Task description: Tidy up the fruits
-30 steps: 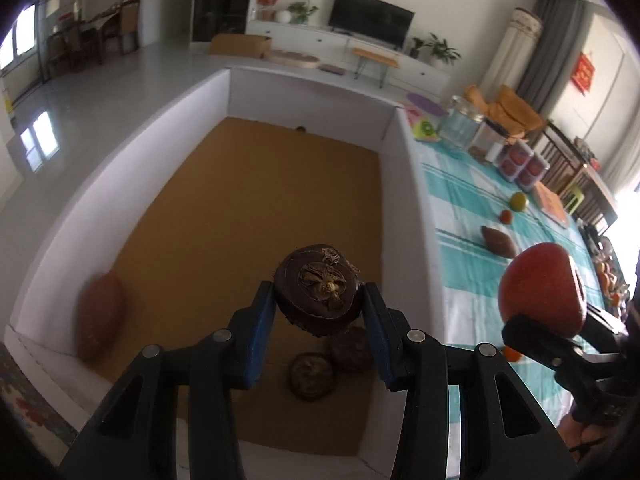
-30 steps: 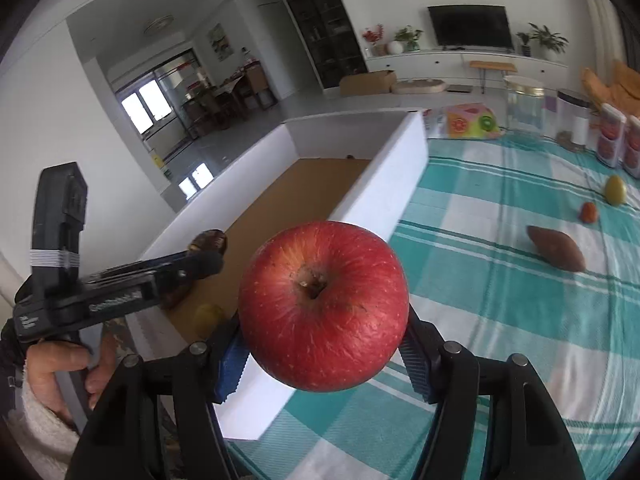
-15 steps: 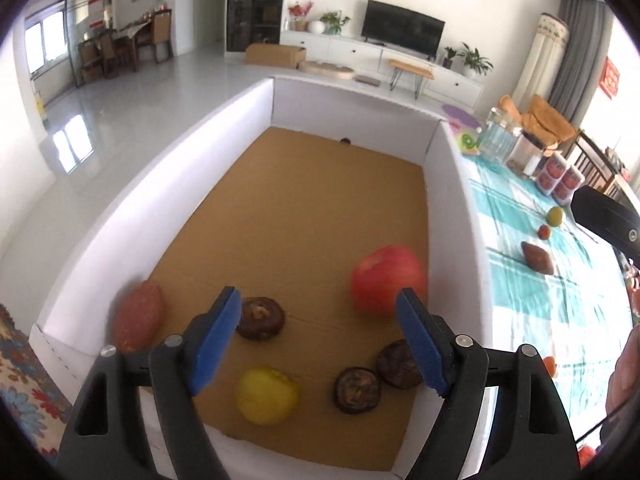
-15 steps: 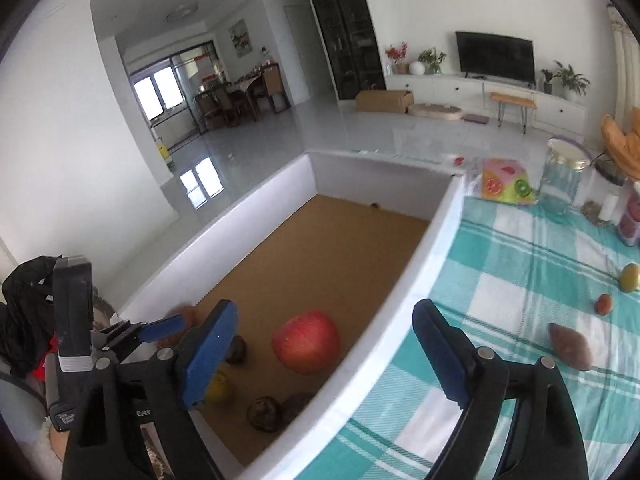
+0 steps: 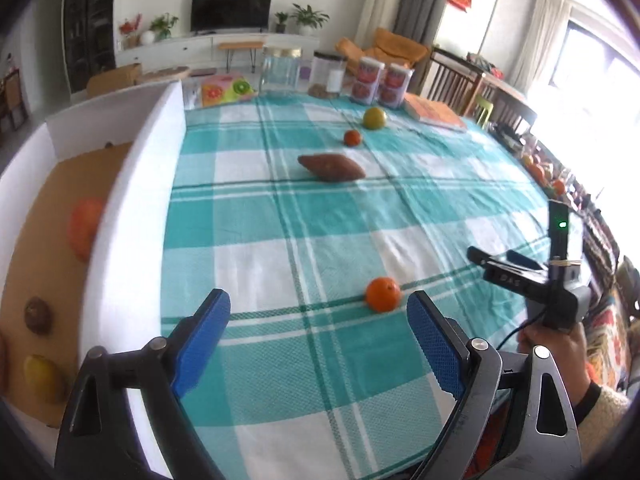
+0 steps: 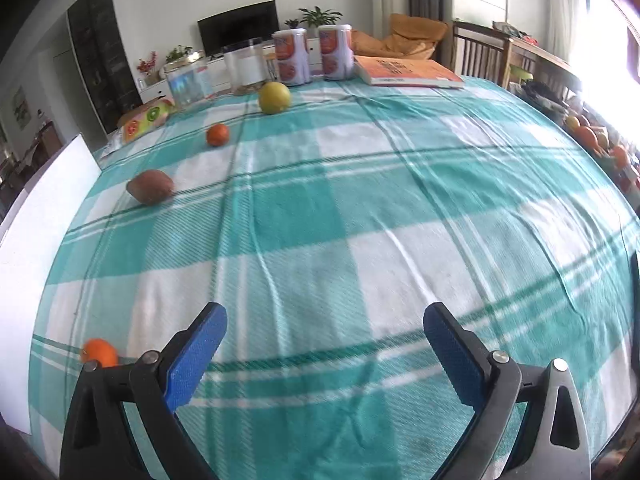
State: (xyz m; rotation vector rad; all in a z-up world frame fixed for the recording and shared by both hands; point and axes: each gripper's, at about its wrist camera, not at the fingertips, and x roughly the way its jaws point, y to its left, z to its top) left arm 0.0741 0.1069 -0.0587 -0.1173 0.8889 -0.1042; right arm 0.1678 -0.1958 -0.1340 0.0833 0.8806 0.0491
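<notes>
I'm hovering both grippers over the teal checked tablecloth [image 5: 320,240] now. The left gripper [image 5: 318,336] is opening wide with nothing in it; the orange [image 5: 383,294] is sitting just ahead, toward its right pad. The right gripper [image 6: 324,344] is opening too, empty, with that orange [image 6: 99,353] off past its left finger. The sweet potato [image 5: 331,167] is lying farther out.

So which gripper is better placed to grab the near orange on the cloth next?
Probably the left. In its wrist view the orange lies just ahead, close to its right finger, with the left gripper empty, jaws opening. In the right wrist view it sits far left, outside the right gripper, also empty and opening.
</notes>
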